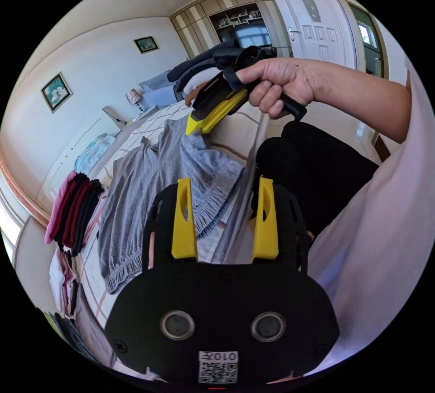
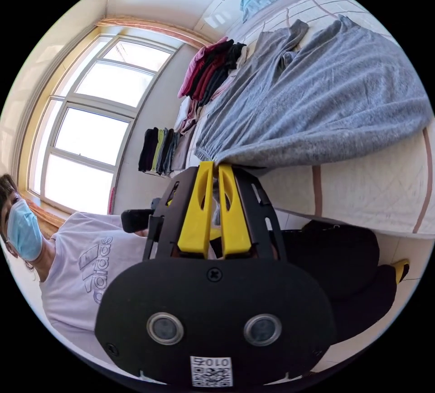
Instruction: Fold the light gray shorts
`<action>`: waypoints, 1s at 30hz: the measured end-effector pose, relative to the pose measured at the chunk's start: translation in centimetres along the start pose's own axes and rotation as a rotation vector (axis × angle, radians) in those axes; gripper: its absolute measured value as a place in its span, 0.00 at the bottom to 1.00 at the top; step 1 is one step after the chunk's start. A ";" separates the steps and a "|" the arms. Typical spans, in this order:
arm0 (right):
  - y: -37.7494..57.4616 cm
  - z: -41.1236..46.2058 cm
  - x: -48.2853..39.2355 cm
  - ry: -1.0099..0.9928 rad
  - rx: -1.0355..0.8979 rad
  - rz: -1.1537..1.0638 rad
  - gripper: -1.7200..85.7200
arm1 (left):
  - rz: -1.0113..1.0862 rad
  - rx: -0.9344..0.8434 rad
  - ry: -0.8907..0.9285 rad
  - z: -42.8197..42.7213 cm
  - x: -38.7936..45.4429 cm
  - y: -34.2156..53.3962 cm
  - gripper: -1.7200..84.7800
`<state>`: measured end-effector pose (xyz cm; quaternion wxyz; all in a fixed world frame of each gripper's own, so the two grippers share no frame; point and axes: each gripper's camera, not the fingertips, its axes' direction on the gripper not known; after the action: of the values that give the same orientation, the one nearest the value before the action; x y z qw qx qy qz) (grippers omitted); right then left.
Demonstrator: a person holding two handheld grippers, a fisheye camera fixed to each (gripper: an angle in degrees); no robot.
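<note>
The light gray shorts (image 1: 149,184) lie spread on the bed, elastic waistband toward the bed's near edge. My left gripper (image 1: 225,180) hangs open above that edge, beside the waistband, with nothing between its jaws. In the left gripper view a hand holds my right gripper (image 1: 195,128), yellow jaws closed on a raised corner of the fabric. In the right gripper view the shorts (image 2: 317,94) stretch away over the bed, and my right gripper (image 2: 213,165) is shut on their hem edge.
The bed's cream checked quilt (image 2: 376,194) ends close to the person's black trousers (image 1: 312,166). Folded clothes in red, pink and black (image 1: 72,212) are stacked at the bed's far side, with a second dark stack (image 2: 158,148) by the window. A white door (image 1: 312,17) stands behind.
</note>
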<state>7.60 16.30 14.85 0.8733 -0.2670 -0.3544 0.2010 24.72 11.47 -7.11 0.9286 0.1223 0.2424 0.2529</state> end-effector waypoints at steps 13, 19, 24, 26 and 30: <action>1.7 -2.4 1.8 -0.060 0.053 0.023 0.07 | -0.073 -0.017 -0.156 3.5 1.6 -2.2 0.14; 4.9 -5.3 2.4 -0.008 0.049 -0.053 0.07 | -0.136 0.150 0.035 -0.2 -2.4 -2.7 0.05; 9.7 -13.1 8.5 0.014 0.206 0.055 0.10 | -0.178 0.261 0.244 -2.7 -6.6 -1.9 0.03; 10.8 -16.8 10.8 0.035 0.319 0.115 0.11 | -0.159 0.272 0.283 -3.7 -7.9 -2.0 0.02; 10.4 -22.8 14.8 0.126 0.518 0.222 0.15 | -0.117 0.266 0.272 -4.8 -8.6 -2.2 0.02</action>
<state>32.38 24.98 2.27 0.9054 -0.0841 -0.2047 0.3622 16.70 5.60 -8.64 0.8760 0.1943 0.4036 0.1787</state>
